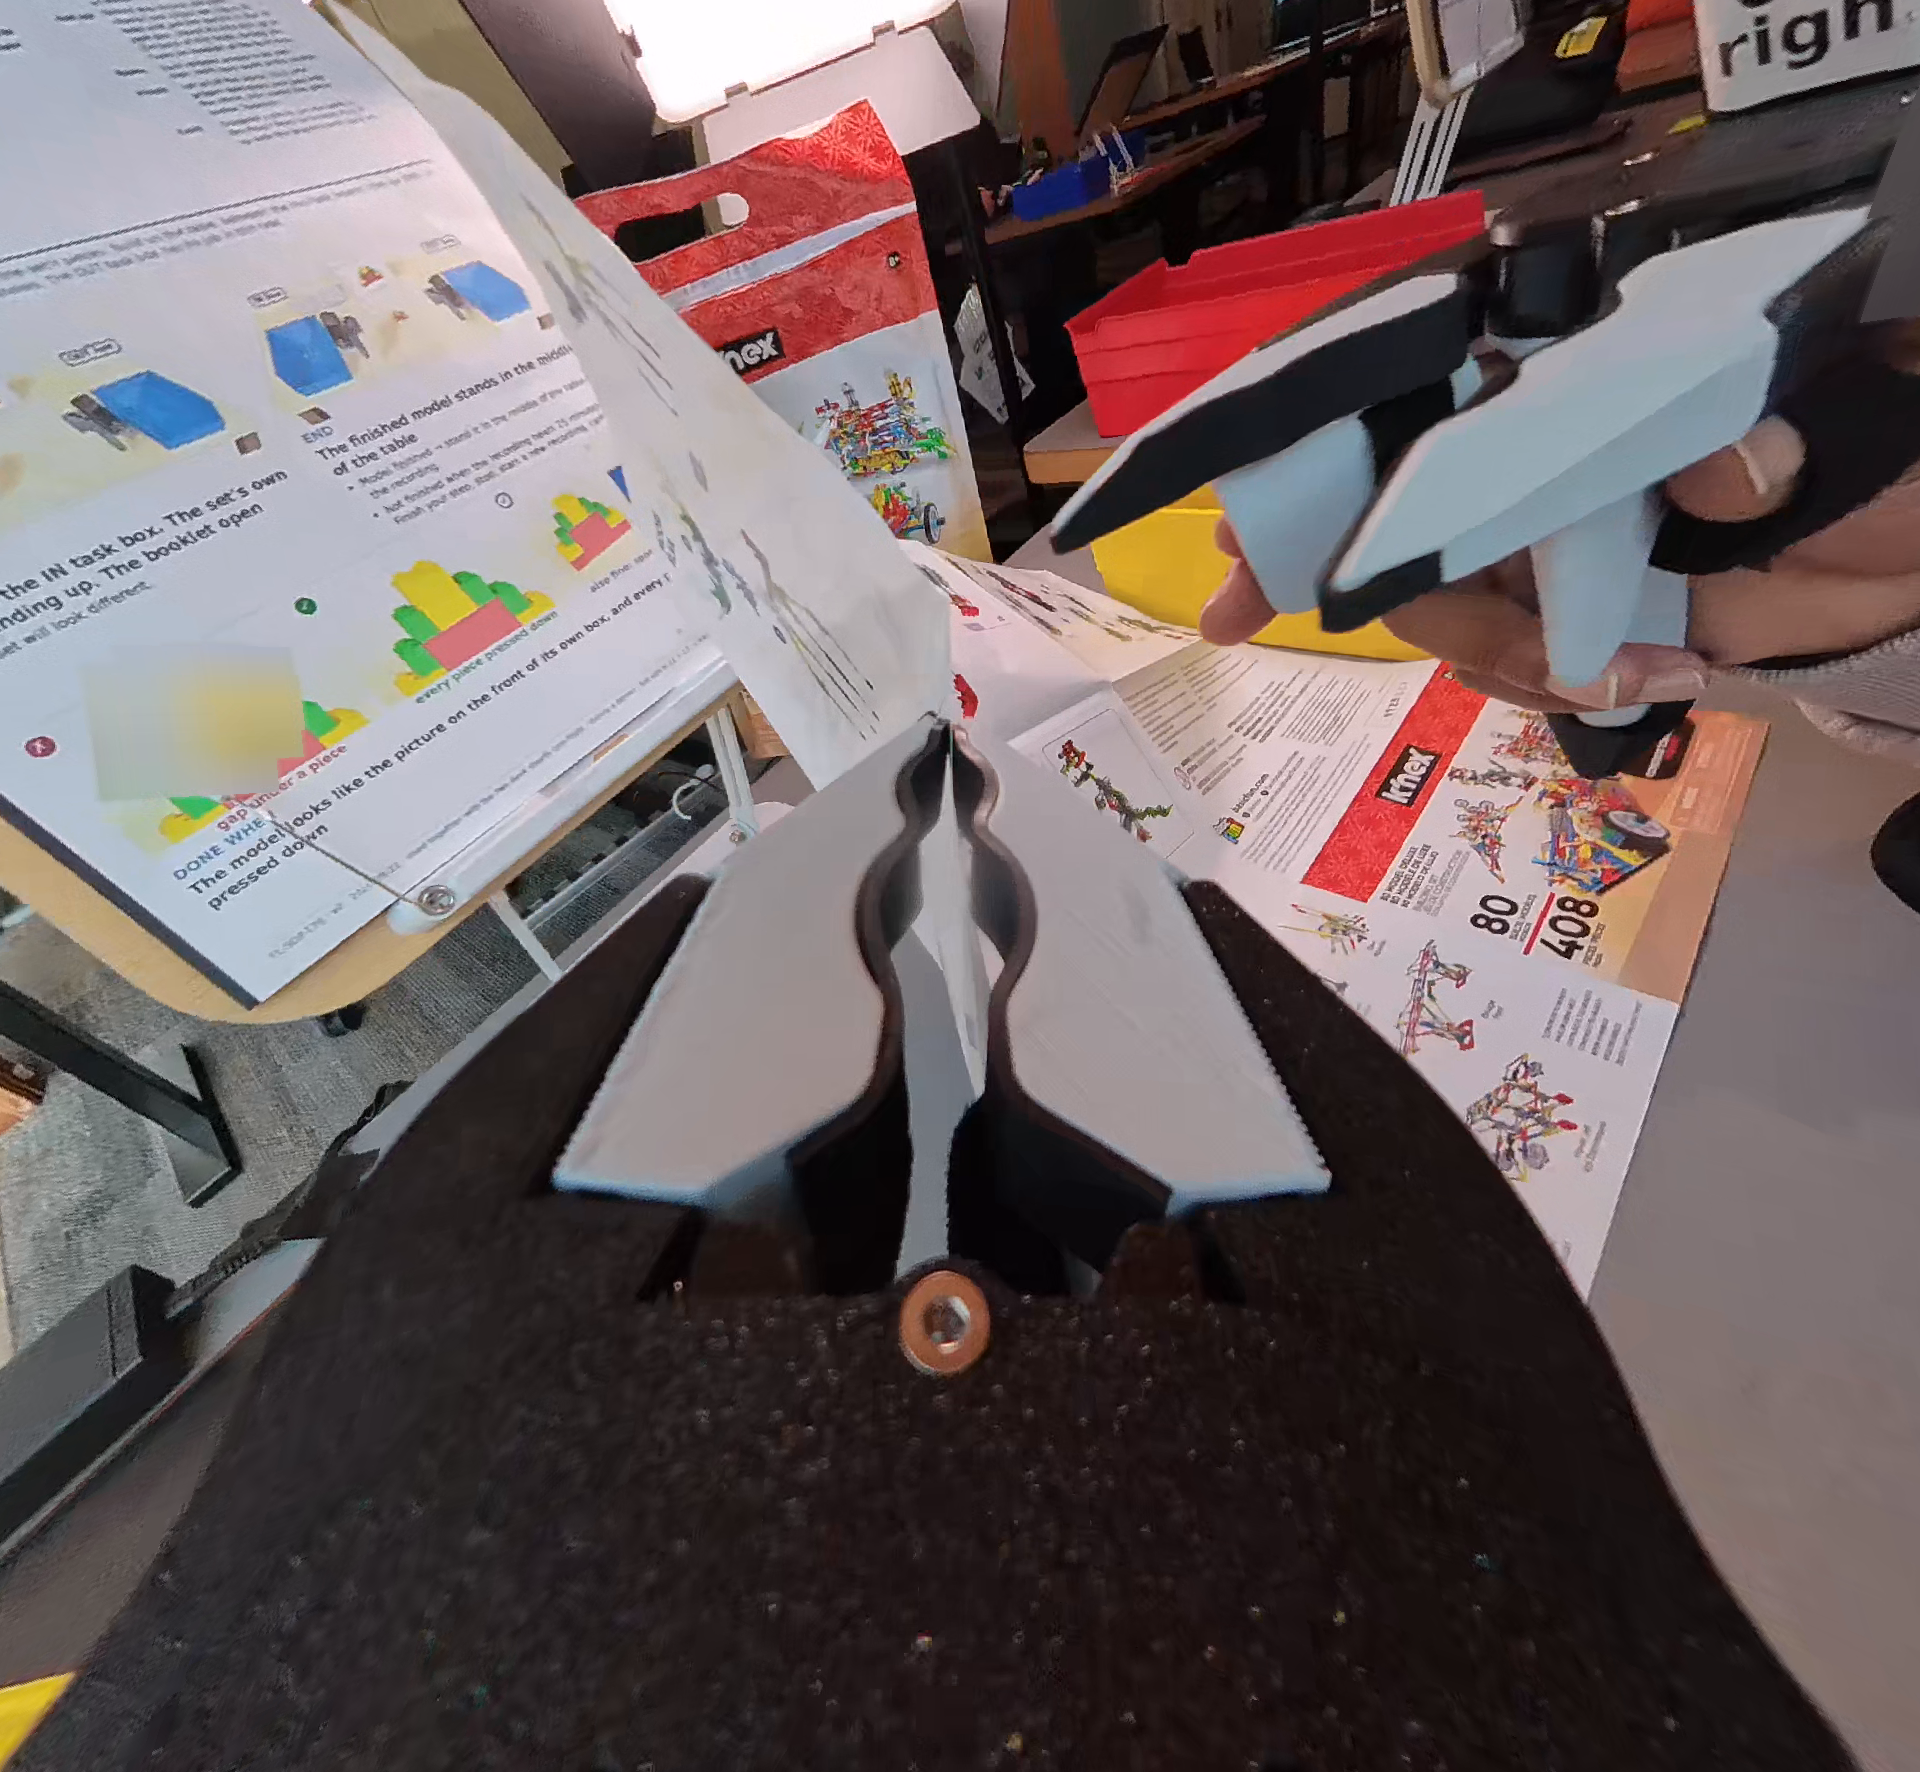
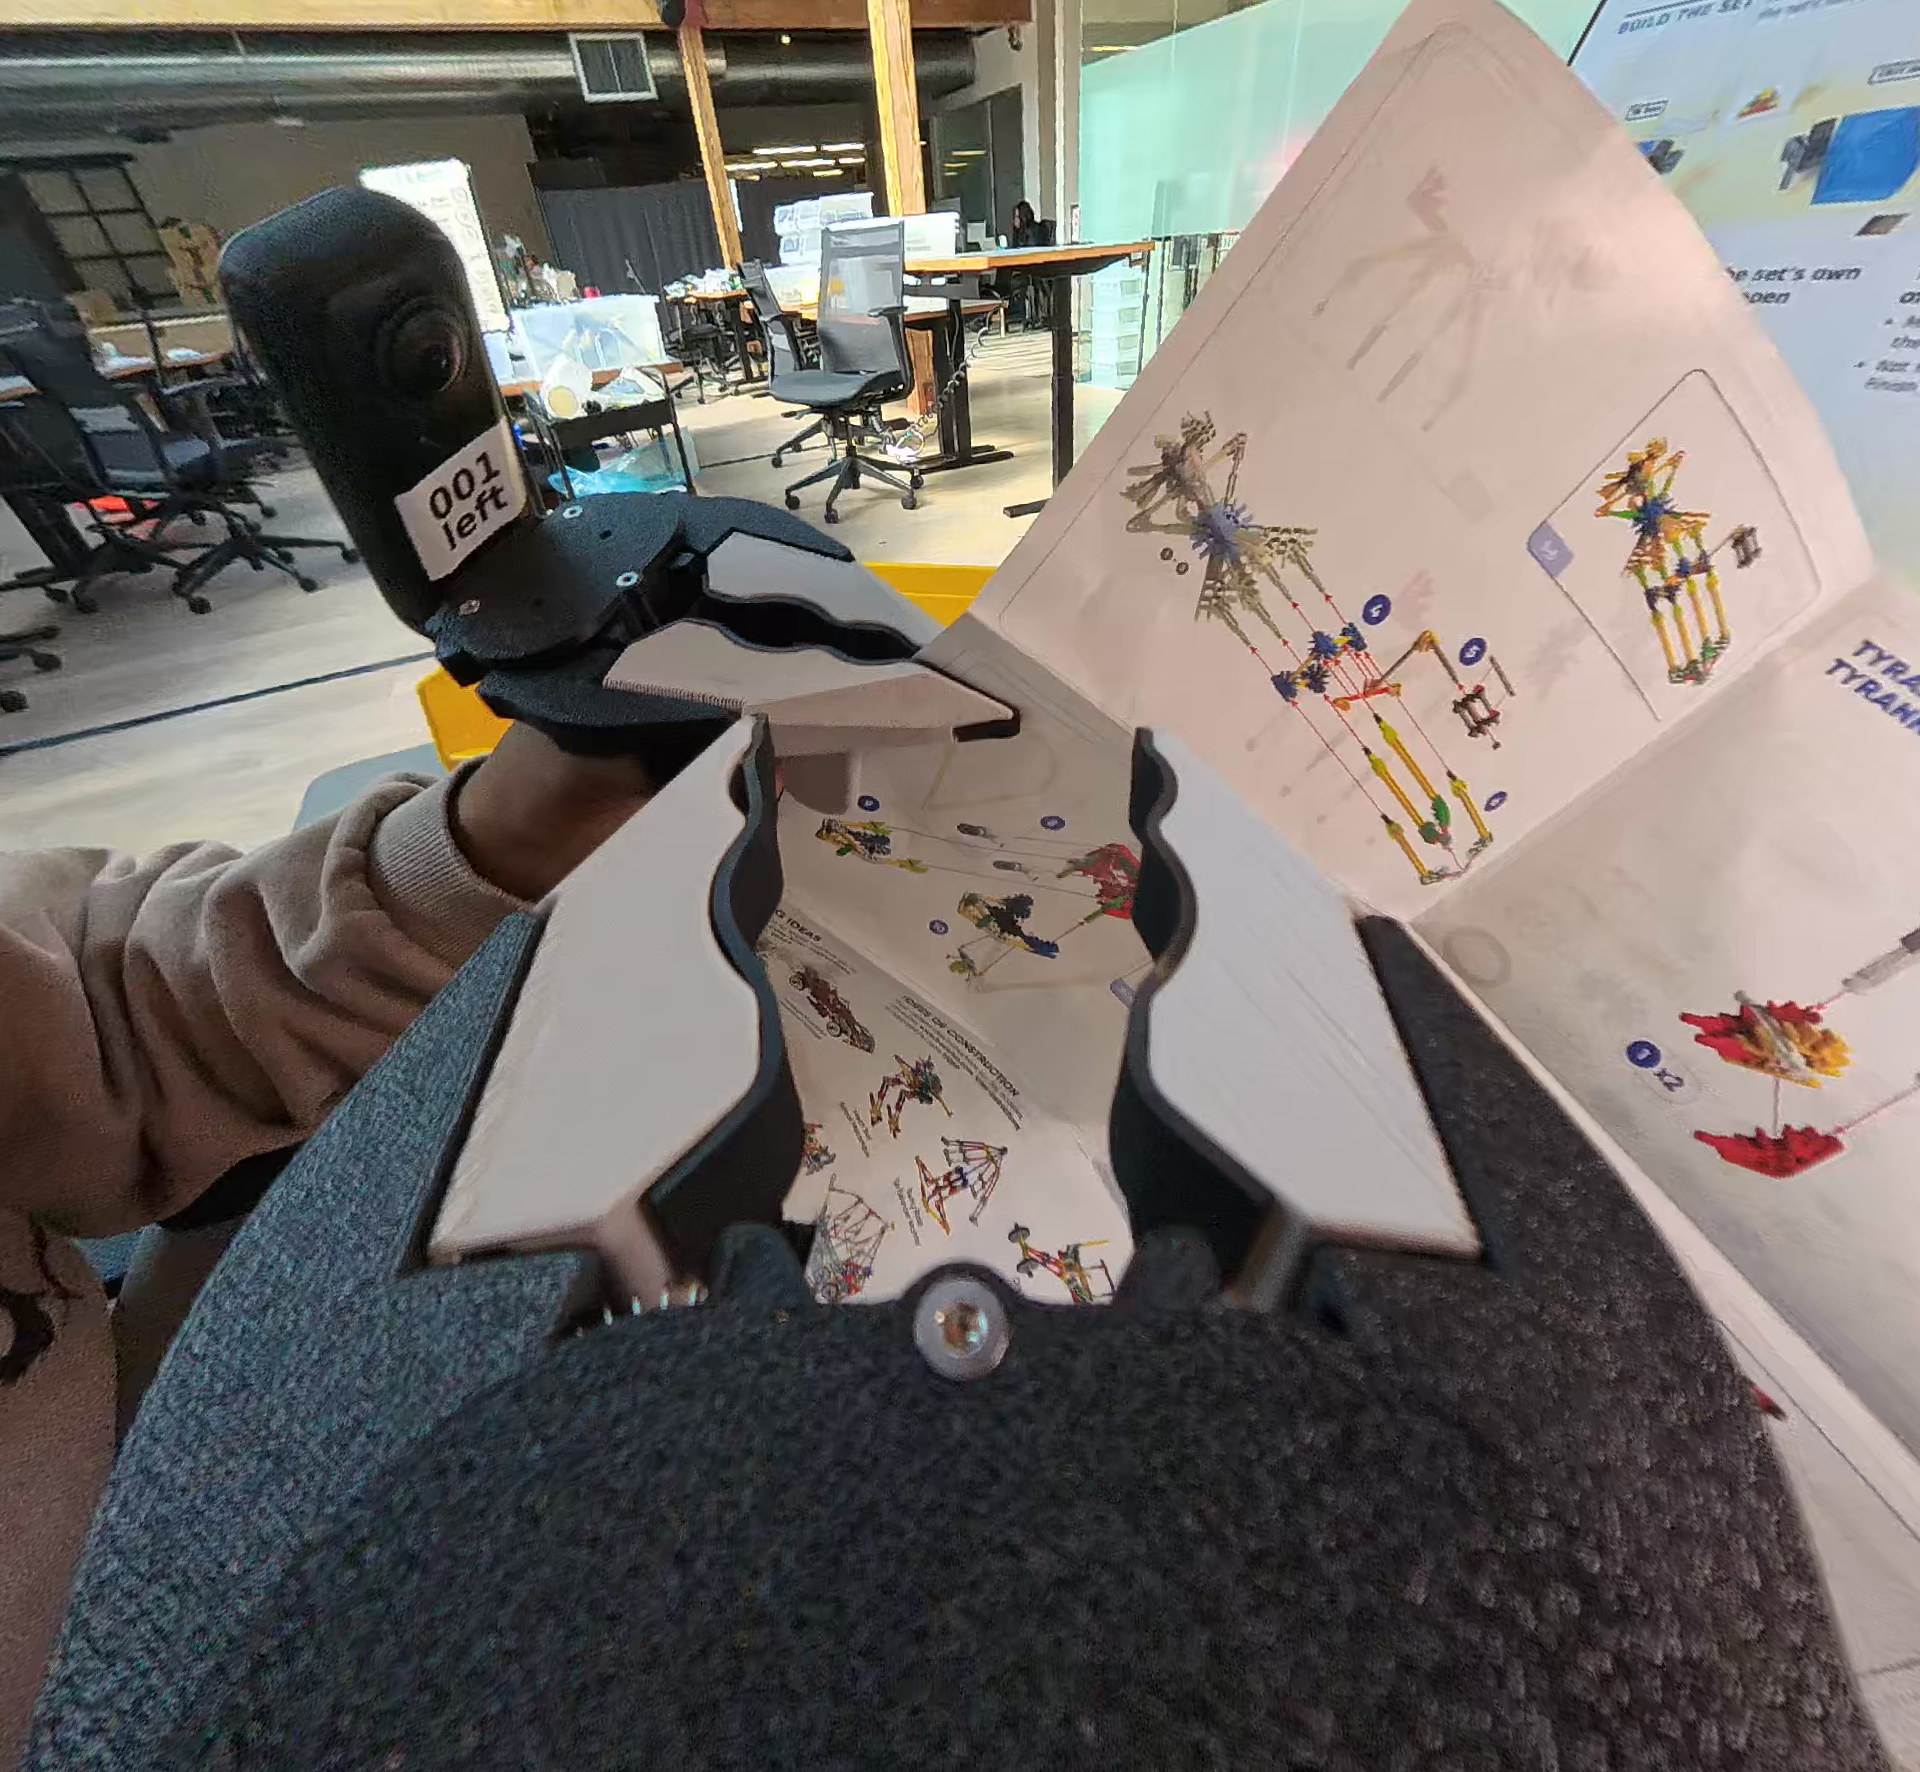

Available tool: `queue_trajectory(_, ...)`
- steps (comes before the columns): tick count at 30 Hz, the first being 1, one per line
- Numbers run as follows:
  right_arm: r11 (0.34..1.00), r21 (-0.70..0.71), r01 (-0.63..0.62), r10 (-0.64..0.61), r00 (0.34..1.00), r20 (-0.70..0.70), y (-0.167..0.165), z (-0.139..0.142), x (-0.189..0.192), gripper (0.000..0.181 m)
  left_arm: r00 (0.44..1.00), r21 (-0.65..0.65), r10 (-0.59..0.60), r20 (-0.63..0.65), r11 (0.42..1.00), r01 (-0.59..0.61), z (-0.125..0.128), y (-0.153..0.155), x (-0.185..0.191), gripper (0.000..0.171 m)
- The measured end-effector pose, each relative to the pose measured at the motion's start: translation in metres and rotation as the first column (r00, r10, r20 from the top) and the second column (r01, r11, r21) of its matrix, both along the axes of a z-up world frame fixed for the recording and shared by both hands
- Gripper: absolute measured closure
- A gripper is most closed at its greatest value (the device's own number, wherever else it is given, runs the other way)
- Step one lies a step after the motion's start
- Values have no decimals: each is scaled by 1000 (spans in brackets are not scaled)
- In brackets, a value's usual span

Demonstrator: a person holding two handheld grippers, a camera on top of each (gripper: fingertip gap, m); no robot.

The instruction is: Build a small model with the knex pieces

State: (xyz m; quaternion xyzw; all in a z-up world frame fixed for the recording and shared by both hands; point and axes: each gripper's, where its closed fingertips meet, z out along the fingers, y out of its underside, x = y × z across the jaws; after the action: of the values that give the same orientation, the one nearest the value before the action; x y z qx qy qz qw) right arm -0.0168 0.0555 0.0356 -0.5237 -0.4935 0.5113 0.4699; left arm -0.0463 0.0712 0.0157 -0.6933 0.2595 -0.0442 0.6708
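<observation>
Left gripper, jaws closed on the edge of a lifted page of a construction-toy instruction booklet. The page rises steeply from the fingertips; the rest of the booklet lies spread open on the grey worktop.

Right gripper, jaws apart and holding nothing, hovering above the open booklet, whose printed model diagrams show between its fingers. In the right wrist view the left gripper pinches the page just beyond the right gripper's left fingertip. In the left wrist view the right gripper hangs in a gloved hand over the far part of the booklet.

Containers: a yellow bin stands just behind the booklet and stacked red trays farther back; the contents of both cannot be made out. A red-and-white toy-set bag stands upright behind the lifted page. At left, an instruction sheet rests on a tilted wooden stand.
</observation>
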Motion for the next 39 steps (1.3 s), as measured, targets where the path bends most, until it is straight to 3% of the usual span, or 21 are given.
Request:
queue_trajectory(7,992,-129,8,-5,1000,30,7,-16,-3,117,968,36,46,-248,999,-39,-25,4,32,171)
queue_trajectory(9,989,-144,24,-16,999,50,12,-23,-3,129,954,45,55,-293,998,-43,-29,4,38,171)
queue_trajectory(11,987,-154,38,-33,999,34,16,-23,-1,154,949,38,49,-311,999,-39,-33,3,42,171)
queue_trajectory(14,990,-139,37,-33,999,29,19,-21,4,174,959,-9,19,-283,1000,-23,-38,2,45,167)
queue_trajectory(16,991,-124,44,-41,999,31,19,-20,6,175,975,-28,-9,-224,1000,3,-35,-1,48,169)
queue_trajectory(18,993,-107,55,-51,998,40,17,-20,6,165,977,-28,-6,-214,1000,0,-33,-1,48,171)
queue_trajectory(20,995,-85,61,-54,996,73,14,-21,5,143,971,-14,7,-237,1000,-11,-33,-1,49,171)
queue_trajectory(22,994,-53,91,-86,992,89,15,-23,4,135,968,-7,9,-252,1000,-11,-34,-2,52,171)
queue_trajectory(25,989,28,142,-144,982,121,23,-28,7,161,964,-3,-5,-265,1000,4,-35,-4,59,171)
queue_trajectory(27,988,60,145,-152,981,123,26,-27,11,179,964,-15,-57,-259,998,55,-35,-8,66,162)
queue_trajectory(30,988,125,91,-101,991,83,20,-10,22,181,967,-59,-250,-50,967,247,-14,-28,75,135)
queue_trajectory(32,980,197,38,-51,997,63,10,5,32,181,912,-31,-348,217,931,363,19,-41,60,131)
queue_trajectory(35,944,326,-43,27,998,53,-8,23,51,181,727,52,-416,547,883,467,54,-49,11,127)
queue_trajectory(37,932,350,-97,94,995,25,-21,37,63,181,620,90,-422,662,866,493,54,-45,-19,123)
queue_trajectory(39,930,335,-150,173,984,-40,-34,55,77,181,468,136,-452,759,813,566,50,-44,-37,126)
